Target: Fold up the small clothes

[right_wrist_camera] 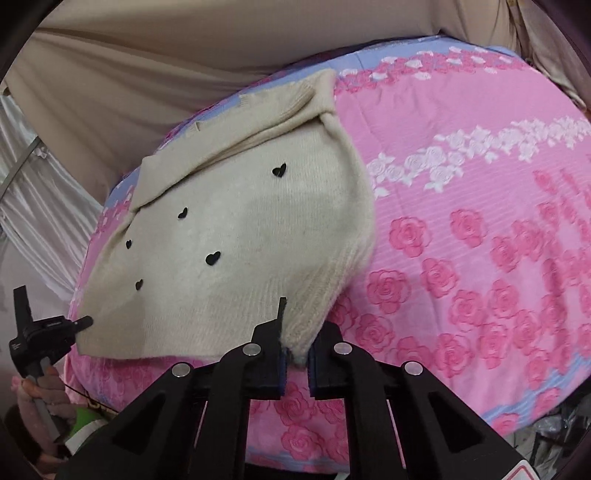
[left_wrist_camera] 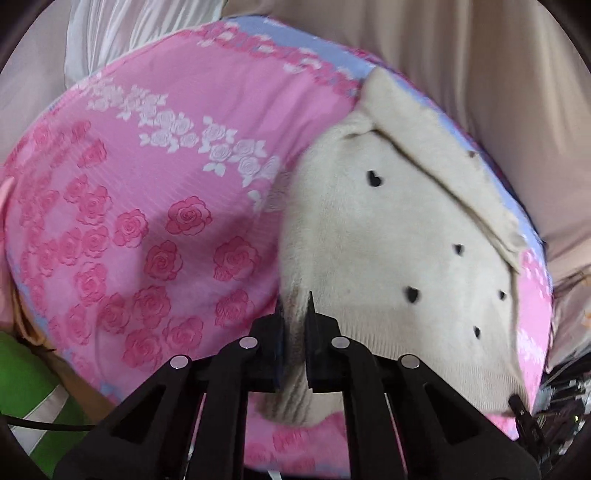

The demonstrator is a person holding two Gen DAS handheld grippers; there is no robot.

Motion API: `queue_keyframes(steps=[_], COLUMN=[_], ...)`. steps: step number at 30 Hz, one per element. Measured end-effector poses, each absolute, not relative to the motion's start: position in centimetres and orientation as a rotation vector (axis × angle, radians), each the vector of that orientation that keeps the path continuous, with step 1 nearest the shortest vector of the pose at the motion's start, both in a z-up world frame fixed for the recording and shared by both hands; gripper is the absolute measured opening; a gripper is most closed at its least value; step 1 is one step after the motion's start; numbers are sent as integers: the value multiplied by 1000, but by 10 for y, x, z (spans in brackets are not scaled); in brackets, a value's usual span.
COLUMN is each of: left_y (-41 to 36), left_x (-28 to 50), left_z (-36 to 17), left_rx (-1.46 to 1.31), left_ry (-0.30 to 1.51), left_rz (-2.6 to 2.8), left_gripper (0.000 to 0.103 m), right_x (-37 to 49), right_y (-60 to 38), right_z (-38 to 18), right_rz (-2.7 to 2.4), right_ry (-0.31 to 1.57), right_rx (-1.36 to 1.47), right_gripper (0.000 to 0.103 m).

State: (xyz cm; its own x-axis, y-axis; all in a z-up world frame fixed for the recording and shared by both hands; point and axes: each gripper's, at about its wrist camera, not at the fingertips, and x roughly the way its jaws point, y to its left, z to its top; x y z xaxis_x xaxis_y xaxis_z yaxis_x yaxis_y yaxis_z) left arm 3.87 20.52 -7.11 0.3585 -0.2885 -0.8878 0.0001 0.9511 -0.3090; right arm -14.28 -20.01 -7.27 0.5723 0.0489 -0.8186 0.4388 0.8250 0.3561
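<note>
The left gripper was closed to a narrow gap on the ribbed hem of the cream sweater, with a fold of knit pinched between its jaws. The grip was judged to be placed there so that the hem could be lifted and carried over as one straight edge. The sweater was spread flat, dotted with small black hearts, and one sleeve was already laid slantwise across the body, so a first fold was judged done. The right gripper was likewise nearly shut, and a ribbed corner of the hem was clamped between its jaws. A grip at each end of the hem was judged necessary because the soft knit would sag and bunch if raised from one point. The garment was supported by a pink bedspread printed with roses and edged in pale blue, which offered a padded, slightly rumpled working surface. A green object was seen at the left edge, a white satin drape was hung behind the bed, and beige cloth was stretched across the back of the room.
</note>
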Motion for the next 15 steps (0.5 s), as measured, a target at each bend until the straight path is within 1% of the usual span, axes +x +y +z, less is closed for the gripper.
queue_keyframes(steps=[4, 8, 11, 15], left_y=[200, 198, 198, 204], left_x=[15, -18, -42, -91], left_z=[-57, -58, -61, -67], left_rx=[-243, -218, -189, -132], left_ry=[1211, 1265, 1311, 1414], left_rz=[-231, -241, -231, -209], left_gripper=[6, 6, 6, 6], right_x=[-162, -184, -209, -258], right_y=[-204, -205, -206, -203], right_z=[-63, -61, -68, -85], right_rz=[-236, -203, -181, -132], right_ry=[974, 1033, 1110, 1273], right_rx=[536, 489, 470, 426], right_gripper=[6, 6, 6, 6])
